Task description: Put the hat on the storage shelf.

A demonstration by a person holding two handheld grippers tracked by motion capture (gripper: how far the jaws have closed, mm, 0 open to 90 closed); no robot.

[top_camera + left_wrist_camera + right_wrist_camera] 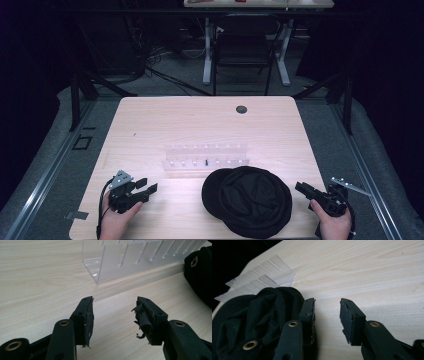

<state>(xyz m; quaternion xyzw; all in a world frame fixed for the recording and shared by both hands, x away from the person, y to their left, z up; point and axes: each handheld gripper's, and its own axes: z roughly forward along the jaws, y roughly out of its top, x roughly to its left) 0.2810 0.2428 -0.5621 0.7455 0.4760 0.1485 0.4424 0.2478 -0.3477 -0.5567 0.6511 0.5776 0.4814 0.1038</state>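
A black cap (248, 199) lies crumpled at the table's near middle. Just behind it stands a clear acrylic slotted rack (205, 156). My left gripper (146, 186) rests at the near left, held by a hand, open with nothing between its jaws; its own view has the rack (130, 257) ahead and the cap's edge (200, 272) at the right. My right gripper (301, 187) sits at the near right, open and empty, its tips just right of the cap. In the right gripper view the cap (259, 317) lies against the left jaw, the rack (259, 280) beyond it.
The wooden table (200, 125) has a round cable grommet (241, 109) at its far middle. Beyond the far edge stand a black chair (243, 47) and a white desk's legs (207, 50). Metal rails (47, 170) run along both sides of the table.
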